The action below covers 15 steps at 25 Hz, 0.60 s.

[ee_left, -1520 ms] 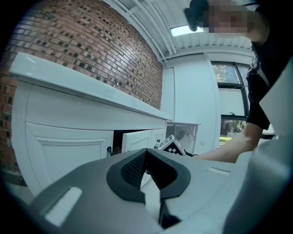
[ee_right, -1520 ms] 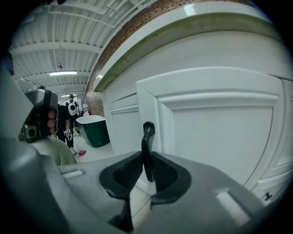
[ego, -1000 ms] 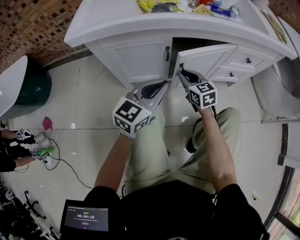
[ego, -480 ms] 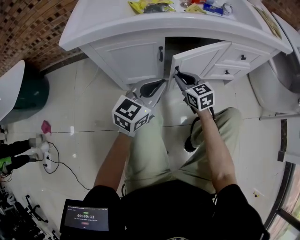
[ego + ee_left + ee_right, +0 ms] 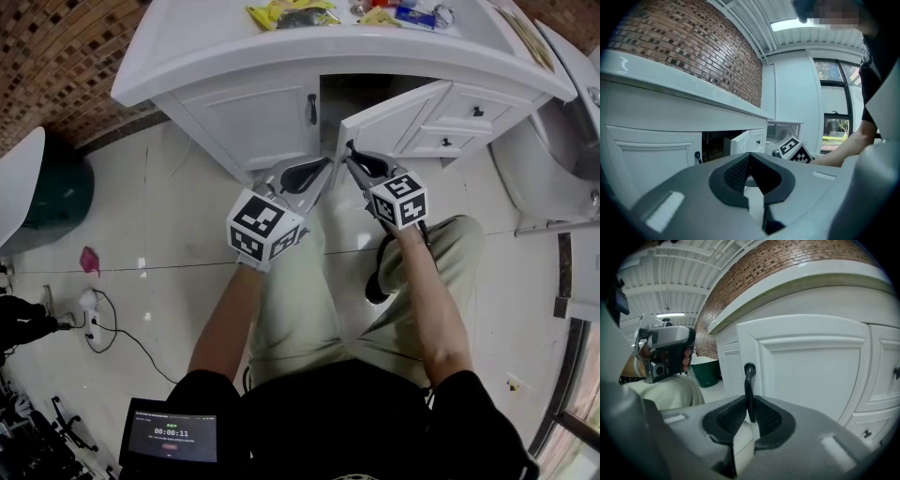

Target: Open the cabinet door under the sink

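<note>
The white vanity cabinet (image 5: 244, 112) under the countertop has two doors. Its left door is closed, with a black handle (image 5: 311, 109) (image 5: 697, 156). The right door (image 5: 394, 117) (image 5: 811, 366) stands swung partly out, showing the dark inside. My right gripper (image 5: 351, 154) (image 5: 749, 408) is shut on that door's black handle (image 5: 749, 380), which stands upright between the pads. My left gripper (image 5: 317, 172) (image 5: 750, 161) hangs shut and empty in front of the cabinet, just left of the right one.
Small drawers (image 5: 469, 117) sit right of the open door. Yellow packets (image 5: 281, 13) and small items lie on the countertop. A toilet (image 5: 548, 159) stands at right, a green bin (image 5: 66, 187) at left. A cable (image 5: 122, 323) lies on the tiled floor.
The right door has swung a little farther out with my right gripper still shut on its handle. My left gripper has barely moved.
</note>
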Tool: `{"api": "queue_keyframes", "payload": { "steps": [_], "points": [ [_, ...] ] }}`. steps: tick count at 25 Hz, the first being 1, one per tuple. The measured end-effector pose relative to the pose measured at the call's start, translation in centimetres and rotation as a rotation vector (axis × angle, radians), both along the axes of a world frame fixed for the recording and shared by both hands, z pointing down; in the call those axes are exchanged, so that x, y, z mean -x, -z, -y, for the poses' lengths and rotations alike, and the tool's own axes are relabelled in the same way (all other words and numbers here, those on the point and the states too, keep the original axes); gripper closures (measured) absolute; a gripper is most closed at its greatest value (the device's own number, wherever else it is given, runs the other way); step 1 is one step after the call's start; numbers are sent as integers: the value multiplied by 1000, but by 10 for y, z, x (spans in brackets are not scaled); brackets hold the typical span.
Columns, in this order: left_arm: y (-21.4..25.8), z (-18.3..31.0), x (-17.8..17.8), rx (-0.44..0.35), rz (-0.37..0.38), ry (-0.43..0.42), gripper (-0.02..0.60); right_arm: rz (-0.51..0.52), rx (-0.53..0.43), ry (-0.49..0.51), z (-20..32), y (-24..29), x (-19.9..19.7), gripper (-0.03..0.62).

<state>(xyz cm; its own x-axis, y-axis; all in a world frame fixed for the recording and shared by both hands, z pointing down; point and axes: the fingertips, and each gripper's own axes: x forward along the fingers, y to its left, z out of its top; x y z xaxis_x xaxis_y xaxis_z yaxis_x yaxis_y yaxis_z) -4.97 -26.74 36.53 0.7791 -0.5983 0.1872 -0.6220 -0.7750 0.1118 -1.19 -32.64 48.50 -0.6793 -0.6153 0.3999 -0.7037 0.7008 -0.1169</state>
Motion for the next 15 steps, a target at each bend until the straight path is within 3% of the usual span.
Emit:
{"api": "queue_keyframes", "payload": {
  "steps": [15],
  "points": [
    [-4,1,-23,0,8,-28,565,20,-6,2,-27,-1,-22,558]
  ]
}}
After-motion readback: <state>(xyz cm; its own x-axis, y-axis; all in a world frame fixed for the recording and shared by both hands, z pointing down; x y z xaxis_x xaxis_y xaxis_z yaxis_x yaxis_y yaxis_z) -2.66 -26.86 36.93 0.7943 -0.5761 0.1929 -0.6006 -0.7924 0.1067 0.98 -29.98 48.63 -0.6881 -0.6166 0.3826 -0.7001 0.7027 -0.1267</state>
